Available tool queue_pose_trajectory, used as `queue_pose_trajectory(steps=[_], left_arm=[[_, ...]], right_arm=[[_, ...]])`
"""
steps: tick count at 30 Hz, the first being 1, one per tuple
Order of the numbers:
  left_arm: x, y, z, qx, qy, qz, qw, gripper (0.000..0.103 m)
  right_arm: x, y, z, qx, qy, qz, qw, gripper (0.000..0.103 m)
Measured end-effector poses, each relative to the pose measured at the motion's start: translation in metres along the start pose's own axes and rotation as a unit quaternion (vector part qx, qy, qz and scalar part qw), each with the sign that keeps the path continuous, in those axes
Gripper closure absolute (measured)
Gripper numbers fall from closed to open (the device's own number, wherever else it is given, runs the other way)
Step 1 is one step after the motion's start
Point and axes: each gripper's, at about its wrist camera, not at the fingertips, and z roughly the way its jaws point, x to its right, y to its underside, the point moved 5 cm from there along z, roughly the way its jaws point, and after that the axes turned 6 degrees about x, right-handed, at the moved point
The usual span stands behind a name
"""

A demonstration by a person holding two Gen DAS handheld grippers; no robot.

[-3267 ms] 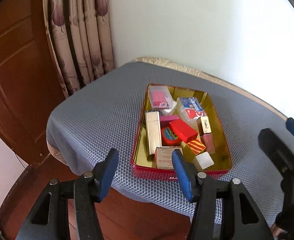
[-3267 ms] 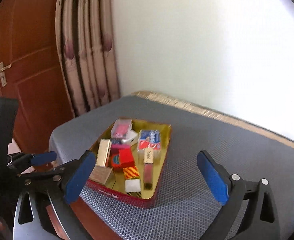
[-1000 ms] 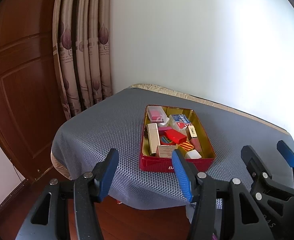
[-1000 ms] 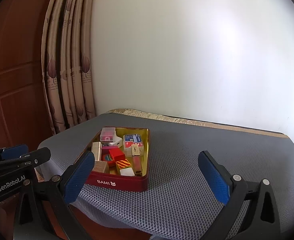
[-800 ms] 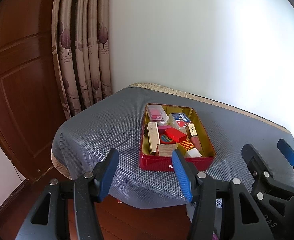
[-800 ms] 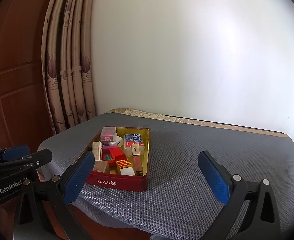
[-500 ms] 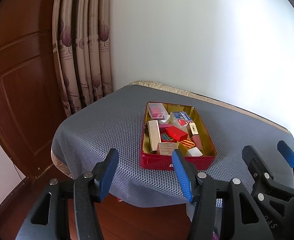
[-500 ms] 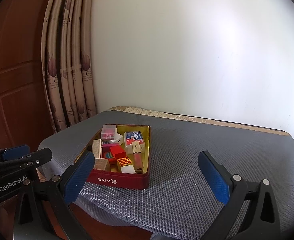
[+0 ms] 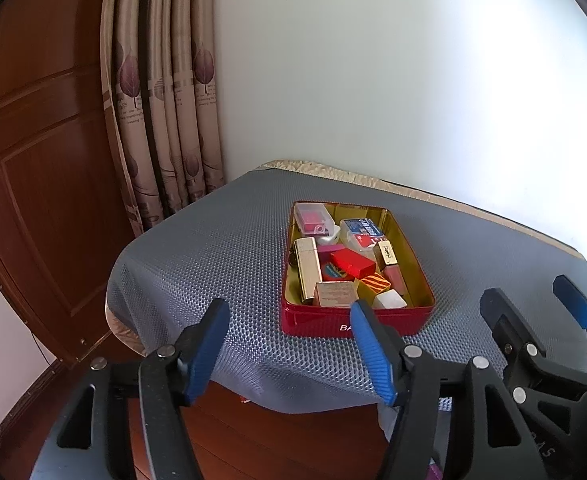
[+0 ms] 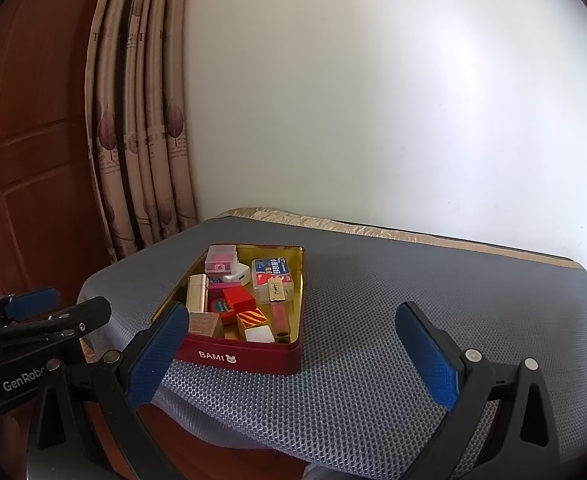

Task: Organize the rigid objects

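Red tin point(image 9: 389, 322) sitting on grey mat point(image 9: 221, 248), both grippers hanging short of it, nothing gripped.

Tin is lying toward the mat's near left corner, packed with small boxes: gold case point(image 9: 307, 266) along its left wall, red box point(image 9: 351, 262) in the middle, striped block point(image 9: 373, 281) and white cube point(image 9: 389, 301) near the front wall, clear pink box point(image 9: 311, 218) at the far left corner. Left gripper point(image 9: 291, 354) is widening its jaws, nothing between the pads, fingertips over the mat's front edge. Right gripper point(image 10: 293, 356) is standing wide apart, gripping nothing, tin just beyond its left finger. Curtain point(image 10: 141, 120) and door point(image 10: 21, 140) are standing behind.
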Motion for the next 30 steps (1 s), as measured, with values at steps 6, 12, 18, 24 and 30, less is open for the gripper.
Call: queue_pose_trajectory(steps=[6,12,18,24,30], left_arm=[[0.0025,0.0009,0.0005,-0.002,0.001,0.004,1.0000,0.038],[0.0042,0.0021,0.0008,-0.004,-0.001,0.008,1.0000,0.038],[0.0044,0.0028,0.0022,-0.007,-0.001,0.010,0.9999,0.037],[0.0045,0.0037,0.0035,-0.006,-0.003,0.014,0.9999,0.035],[0.0057,0.0055,0.0028,-0.008,-0.003,0.018,0.9998,0.034]], right_arm=[[-0.0010,0.0002,-0.0008,0.000,0.002,0.000,1.000,0.000],[0.0010,0.0013,0.0001,-0.003,0.003,0.003,1.000,0.000],[0.0018,0.0020,0.0004,-0.004,0.004,0.004,1.000,0.000],[0.0037,0.0031,0.0009,-0.005,0.004,0.005,1.000,0.000],[0.0040,0.0039,0.0024,-0.007,0.009,0.009,1.000,0.000]])
